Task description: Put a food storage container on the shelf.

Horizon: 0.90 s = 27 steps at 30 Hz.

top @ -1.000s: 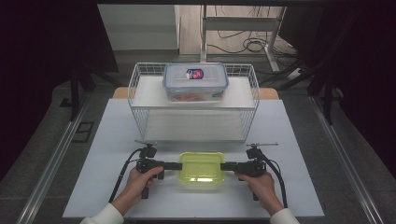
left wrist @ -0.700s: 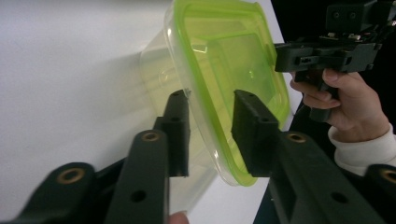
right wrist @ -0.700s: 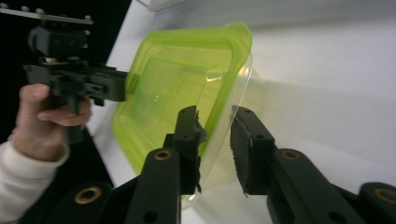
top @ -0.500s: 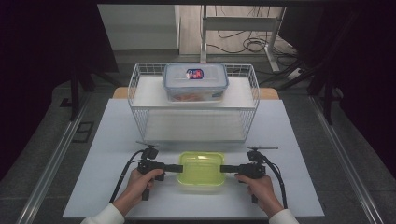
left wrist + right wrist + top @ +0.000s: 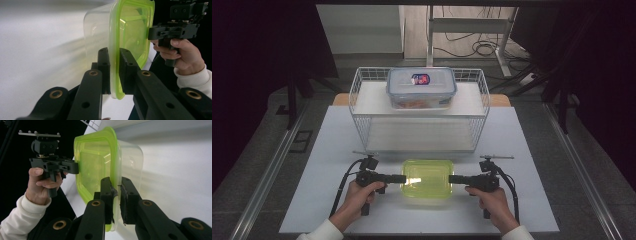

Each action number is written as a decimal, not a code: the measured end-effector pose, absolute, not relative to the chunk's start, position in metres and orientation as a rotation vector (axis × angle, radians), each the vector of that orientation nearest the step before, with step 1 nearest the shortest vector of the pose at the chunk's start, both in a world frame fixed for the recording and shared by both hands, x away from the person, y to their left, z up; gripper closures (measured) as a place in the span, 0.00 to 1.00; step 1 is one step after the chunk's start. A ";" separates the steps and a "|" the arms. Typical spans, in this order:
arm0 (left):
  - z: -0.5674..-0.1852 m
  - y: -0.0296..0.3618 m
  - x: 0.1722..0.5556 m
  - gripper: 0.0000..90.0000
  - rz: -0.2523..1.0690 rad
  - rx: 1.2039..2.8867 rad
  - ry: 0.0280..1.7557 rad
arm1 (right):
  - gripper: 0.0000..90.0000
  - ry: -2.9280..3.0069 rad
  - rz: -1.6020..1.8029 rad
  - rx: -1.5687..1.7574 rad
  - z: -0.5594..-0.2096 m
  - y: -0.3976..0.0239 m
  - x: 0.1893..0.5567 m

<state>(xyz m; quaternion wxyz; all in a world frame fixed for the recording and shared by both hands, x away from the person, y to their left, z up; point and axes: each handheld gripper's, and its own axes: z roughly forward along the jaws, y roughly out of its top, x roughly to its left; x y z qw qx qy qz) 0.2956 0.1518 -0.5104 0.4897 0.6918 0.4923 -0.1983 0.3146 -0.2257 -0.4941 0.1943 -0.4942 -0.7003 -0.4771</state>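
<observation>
A clear tub with a lime-green lid (image 5: 427, 179) rests on the white table near the front edge. My left gripper (image 5: 403, 178) is at the tub's left end and my right gripper (image 5: 450, 178) at its right end, both lying level. In the left gripper view my left gripper (image 5: 114, 72) pinches the green rim (image 5: 130, 32) from above and below. The right gripper view shows my right gripper (image 5: 116, 195) clamped the same way on the opposite rim (image 5: 95, 165). Both pairs of jaws have just been closing with that rim between them.
Behind the tub stands a white wire basket (image 5: 362, 100), its shelf carrying a blue-lidded clear box (image 5: 421, 87) with food inside. The white table (image 5: 327, 150) extends to both sides of the hands. Dark floor and rails lie beyond the table's edges.
Both grippers' jaws have closed onto the ends of the green-lidded tub. The hands and the tub stay where they were.
</observation>
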 end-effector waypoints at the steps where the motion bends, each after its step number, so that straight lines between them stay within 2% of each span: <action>1: -0.509 0.152 0.295 0.90 -0.482 1.681 1.195 | 0.90 -1.967 -1.342 -1.381 -0.493 -0.225 0.314; 12: -0.487 0.157 0.289 0.90 -0.435 1.672 1.172 | 0.90 -2.013 -1.412 -1.334 -0.473 -0.221 0.310; 27: -0.443 0.167 0.289 0.90 -0.354 1.650 1.129 | 0.90 -2.104 -1.515 -1.257 -0.427 -0.210 0.313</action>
